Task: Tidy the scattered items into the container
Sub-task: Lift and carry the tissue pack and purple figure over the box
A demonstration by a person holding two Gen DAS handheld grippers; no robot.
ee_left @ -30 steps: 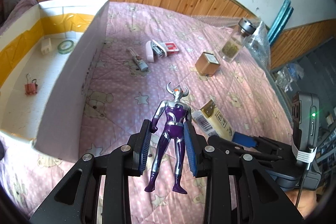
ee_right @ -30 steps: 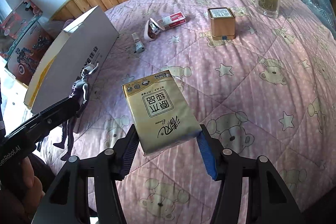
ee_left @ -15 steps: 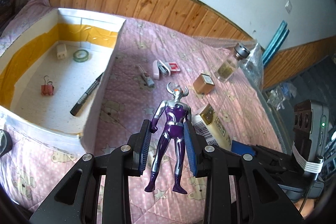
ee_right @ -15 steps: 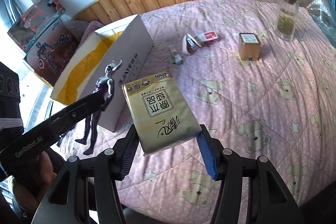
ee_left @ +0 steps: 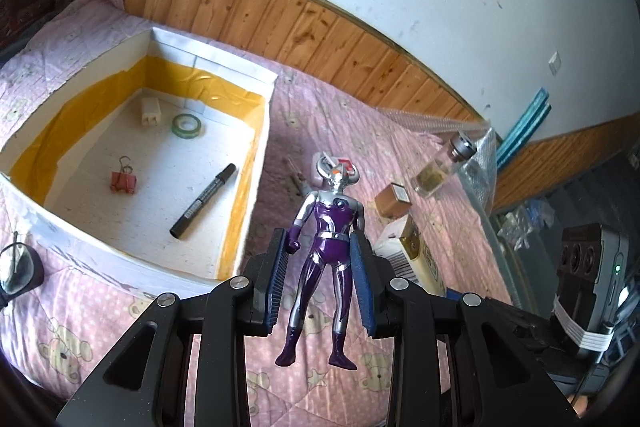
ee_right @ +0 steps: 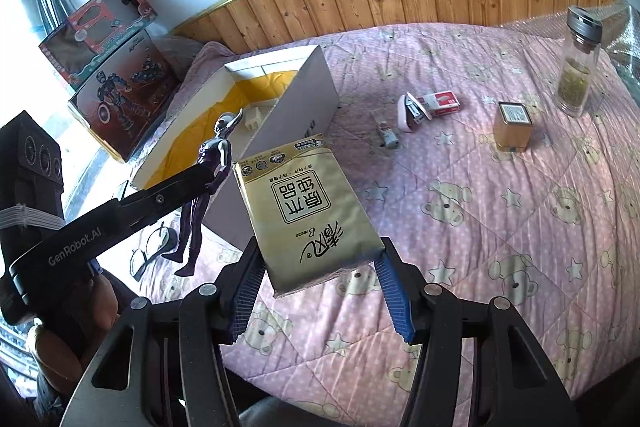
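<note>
A: Over on the left, the box (ee_left: 256, 163) sits ahead and to the left of the left gripper (ee_left: 322, 281), and it's already filling up: a plug (ee_left: 150, 111), a tape roll (ee_left: 187, 125), a red clip (ee_left: 123, 181) and a marker (ee_left: 203, 201) lie on its floor.

B: And the left gripper has its blue pads pressed against the hips of the toy figure (ee_left: 325, 247), jaws about half closed around it. Purple and silver, glossy hard plastic, horned head, legs dangling free below the pads and clear of the bedspread (ee_left: 100, 311).

A: Next to it, the right gripper (ee_right: 320, 283) clamps the tissue pack (ee_right: 306, 211) by its near end, jaws set fairly wide. Gold wrapper, soft and flat, black print on top, and it sticks out forward past the fingertips.

B: Both loads hang in the air short of the box, by my reading, so two drops are due.

A: Then what's left? Ahead of the right gripper, on the bedspread, I see a small grey gadget (ee_right: 388, 135), a pink stapler (ee_right: 412, 111) touching a red-and-white little box (ee_right: 442, 103), then a gold tin (ee_right: 514, 127).

B: And farthest right, the glass bottle (ee_right: 578, 67), upright, something greenish in the bottom.

A: A pair of glasses (ee_right: 150, 251) lies below the left gripper too. So four in, two carried, several waiting. Roughly halfway, I'd judge.
</note>
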